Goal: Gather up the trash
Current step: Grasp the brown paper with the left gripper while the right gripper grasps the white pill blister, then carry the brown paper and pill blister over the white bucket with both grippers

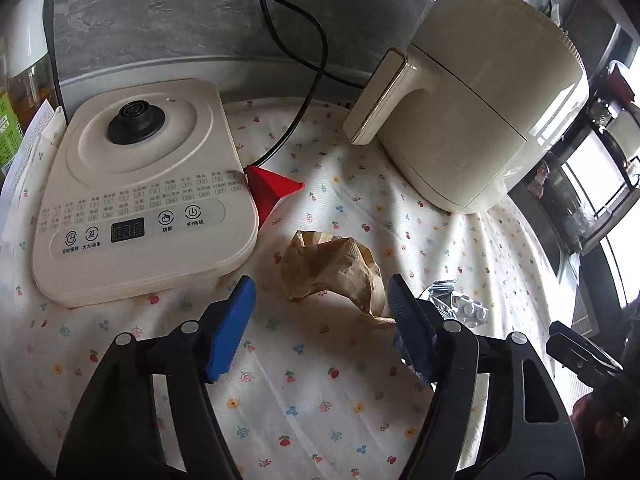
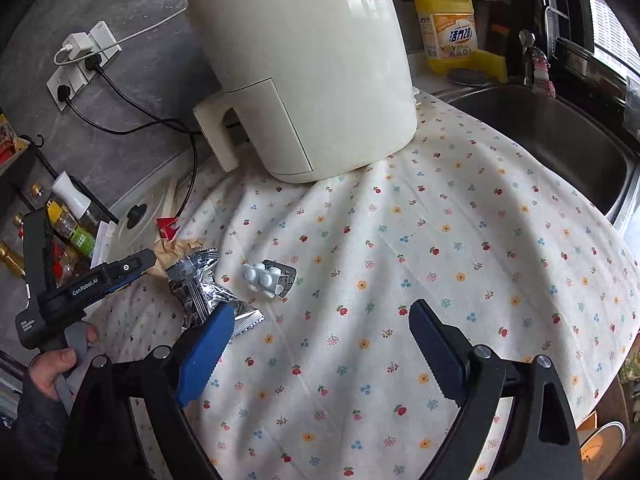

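Note:
A crumpled brown paper (image 1: 332,270) lies on the flowered cloth (image 1: 320,392), just ahead of my open left gripper (image 1: 320,312). A silver foil wrapper (image 2: 204,292) and a white pill blister pack (image 2: 266,278) lie to its right; they also show in the left wrist view, wrapper (image 1: 438,296), blister (image 1: 472,312). A red paper scrap (image 1: 270,192) sits beside the kettle base. My right gripper (image 2: 320,332) is open and empty over the cloth, its left finger (image 2: 208,352) overlapping the wrapper's lower end in view. The left gripper (image 2: 132,266) reaches over the brown paper (image 2: 176,252).
A cream kettle base with control panel (image 1: 140,200) stands at left and a cream air fryer (image 1: 476,100) at the back. Black cables (image 1: 296,32) run to wall sockets (image 2: 80,64). A steel sink (image 2: 552,136) and yellow detergent bottle (image 2: 448,24) are at right. Bottles (image 2: 72,220) stand at left.

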Available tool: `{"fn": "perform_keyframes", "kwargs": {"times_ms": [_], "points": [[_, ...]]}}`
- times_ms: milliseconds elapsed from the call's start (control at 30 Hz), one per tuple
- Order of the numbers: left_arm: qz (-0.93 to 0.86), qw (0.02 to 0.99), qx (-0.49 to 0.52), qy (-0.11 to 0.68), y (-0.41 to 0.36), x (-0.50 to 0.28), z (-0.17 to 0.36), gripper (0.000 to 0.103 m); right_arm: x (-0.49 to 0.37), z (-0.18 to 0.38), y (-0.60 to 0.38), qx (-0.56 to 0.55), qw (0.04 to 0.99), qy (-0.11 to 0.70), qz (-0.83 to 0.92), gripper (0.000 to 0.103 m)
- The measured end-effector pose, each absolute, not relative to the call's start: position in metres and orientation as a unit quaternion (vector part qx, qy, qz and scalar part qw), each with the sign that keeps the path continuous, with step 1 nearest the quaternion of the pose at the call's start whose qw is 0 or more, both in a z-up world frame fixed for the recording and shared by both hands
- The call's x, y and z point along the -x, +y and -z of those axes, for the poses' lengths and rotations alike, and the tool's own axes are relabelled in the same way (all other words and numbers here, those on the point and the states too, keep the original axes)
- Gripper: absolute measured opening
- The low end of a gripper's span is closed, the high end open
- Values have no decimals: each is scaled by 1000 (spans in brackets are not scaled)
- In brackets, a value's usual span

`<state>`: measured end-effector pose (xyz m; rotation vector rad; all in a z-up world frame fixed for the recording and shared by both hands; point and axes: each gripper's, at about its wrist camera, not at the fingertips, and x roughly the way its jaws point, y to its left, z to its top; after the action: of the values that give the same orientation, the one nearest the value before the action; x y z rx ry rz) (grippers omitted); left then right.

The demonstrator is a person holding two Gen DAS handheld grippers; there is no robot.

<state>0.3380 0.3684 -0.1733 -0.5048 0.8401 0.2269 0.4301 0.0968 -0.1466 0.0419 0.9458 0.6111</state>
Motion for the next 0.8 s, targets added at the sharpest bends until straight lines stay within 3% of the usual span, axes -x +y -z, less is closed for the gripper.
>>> {"fn": "perform_keyframes", "kwargs": {"times_ms": [33,100,133,533,600,633,667,800], "points": [[-106,873,246,407,368,-340,177,48,-431,148,101,-15,843,451,-293,83],[-110,870,249,411,368,-339,181,14,-433,151,110,-6,838,456,-300,81],[-120,872,246,406,368,-337,180,10,-435,152,114,-2,835,458,-305,79],[-137,881,256,372,382,-303,159,8,-462,177,164,40,810,479,-337,62],[-142,882,257,369,382,-300,156,8,-467,184,171,48,803,485,-342,57],[-144,882,257,367,382,-298,154,8,-468,188,174,50,797,491,-348,45],[-145,883,257,365,382,-296,152,8,-469,189,175,49,795,492,-352,40],[-153,885,257,356,377,-286,144,8,-463,178,167,39,799,482,-357,37]]}}
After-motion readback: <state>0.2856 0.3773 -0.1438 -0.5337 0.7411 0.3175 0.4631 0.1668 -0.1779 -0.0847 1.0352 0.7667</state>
